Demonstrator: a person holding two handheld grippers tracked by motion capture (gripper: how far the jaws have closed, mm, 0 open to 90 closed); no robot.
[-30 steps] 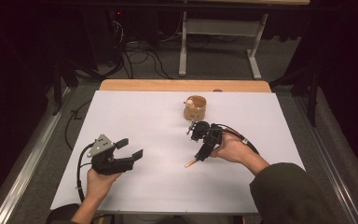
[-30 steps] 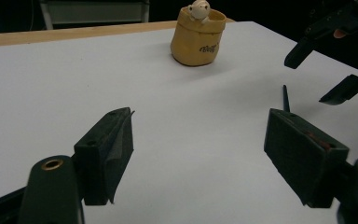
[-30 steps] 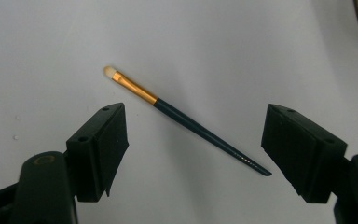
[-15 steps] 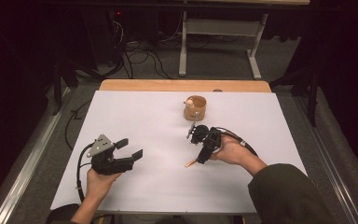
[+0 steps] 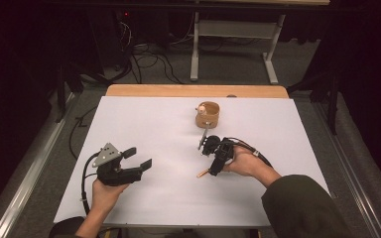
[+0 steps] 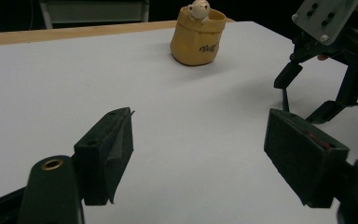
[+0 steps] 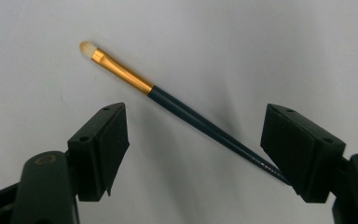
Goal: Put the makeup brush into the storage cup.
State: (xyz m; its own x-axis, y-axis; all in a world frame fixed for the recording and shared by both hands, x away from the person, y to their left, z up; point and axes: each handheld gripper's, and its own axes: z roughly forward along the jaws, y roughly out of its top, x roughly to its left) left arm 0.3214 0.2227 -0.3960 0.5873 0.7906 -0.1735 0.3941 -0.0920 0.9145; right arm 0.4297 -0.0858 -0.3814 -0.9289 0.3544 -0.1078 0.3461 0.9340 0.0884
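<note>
A slim paintbrush with pale bristles, a gold ferrule and a dark blue handle lies flat on the white table sheet. My right gripper hangs over it, pointing down and open, with a jaw on either side of the handle and neither pad touching it. In the high view the brush's tip pokes out below the right gripper. My left gripper is held above the sheet at the left, open and holding nothing. The left gripper view has its own open jaws in front and the right gripper farther off.
A small tan pouch with a little toy figure peeking out stands upright just beyond the right gripper, and is seen again as the pouch. A wooden table edge runs behind the sheet. Cables and a table frame lie on the floor beyond.
</note>
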